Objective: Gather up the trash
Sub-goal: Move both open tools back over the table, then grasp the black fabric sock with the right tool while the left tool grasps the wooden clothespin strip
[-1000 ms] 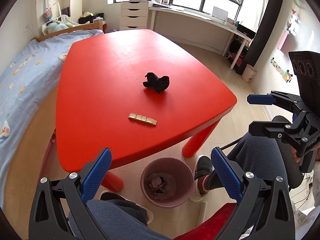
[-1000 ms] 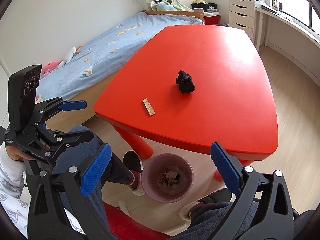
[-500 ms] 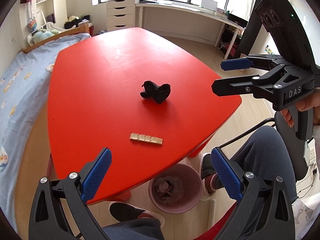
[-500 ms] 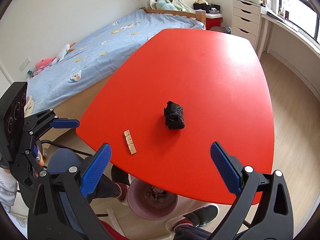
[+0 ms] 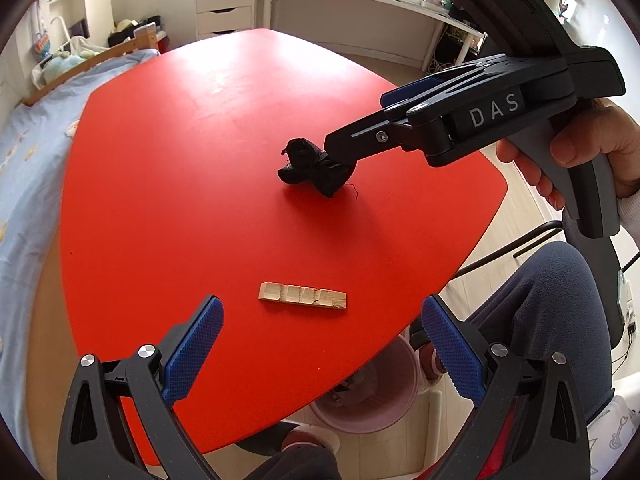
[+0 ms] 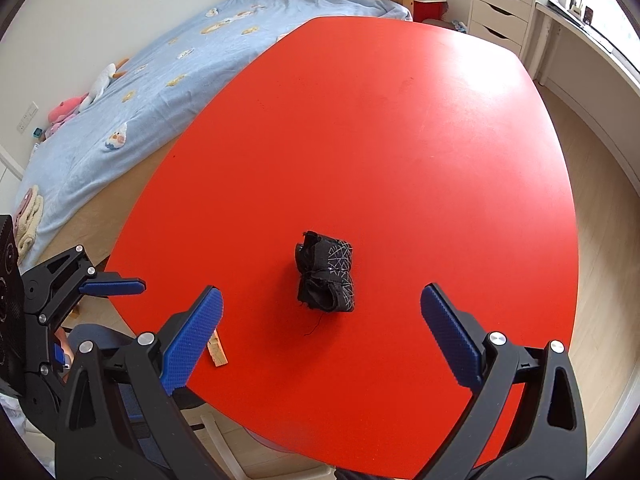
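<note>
With its jaws spread wide, the right hand-held gripper (image 6: 320, 320) straddles the black fabric wad (image 6: 326, 278) lying mid-tabletop (image 6: 380, 120); descend centred, then close. The left hand-held gripper (image 5: 320, 344) is open too.

Bare red desk (image 6: 400, 128) all around and beyond the right gripper (image 6: 320, 332); only a black wad (image 6: 326, 278) ahead between its spread fingers, wooden strip (image 6: 217, 353) just left.

"DAS" in white on right gripper (image 5: 362, 122) body; apparently nothing else legible.
</note>
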